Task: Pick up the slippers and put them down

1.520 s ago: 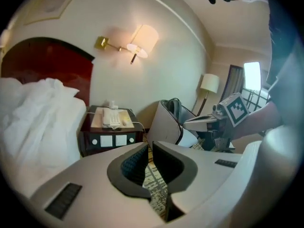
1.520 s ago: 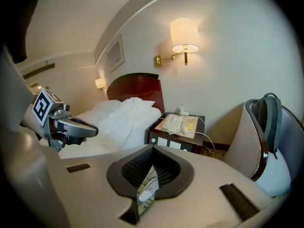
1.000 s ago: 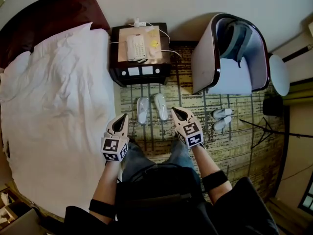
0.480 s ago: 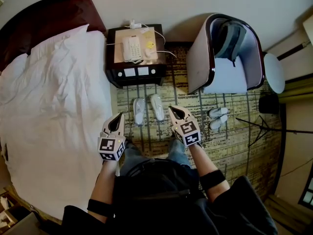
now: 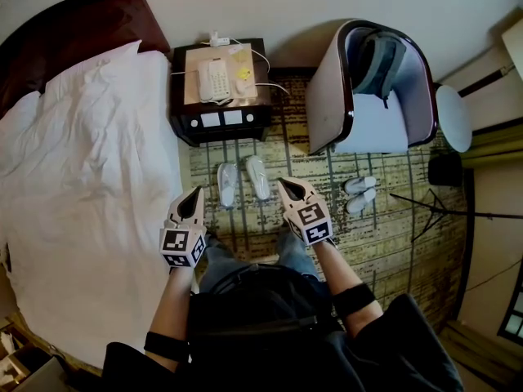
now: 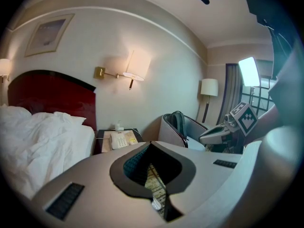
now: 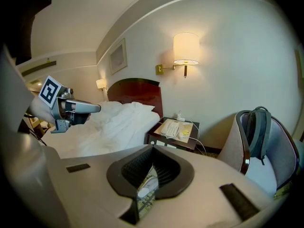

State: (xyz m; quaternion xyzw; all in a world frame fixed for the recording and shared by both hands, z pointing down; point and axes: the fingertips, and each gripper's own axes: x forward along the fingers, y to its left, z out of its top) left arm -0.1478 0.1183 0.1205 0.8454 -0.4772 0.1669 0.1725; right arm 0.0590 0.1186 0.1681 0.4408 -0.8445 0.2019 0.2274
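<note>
Both grippers clenched and empty above a pair of slippers on the carpet.

The bed fills the left, an armchair stands at the far right, and a counter carrying a telephone sits between them against the far wall. In front of it, on the patterned carpet, lie the white slippers, side by side. The likely slip is that the left gripper and right gripper both have their jaws pressed together, so going down like this would only shove the thin, soft slippers along the carpet. A second pale pair near the armchair could also be taken by mistake. The slippers lie between the two gripper tips, slightly farther off and down on the floor, touching neither.
</note>
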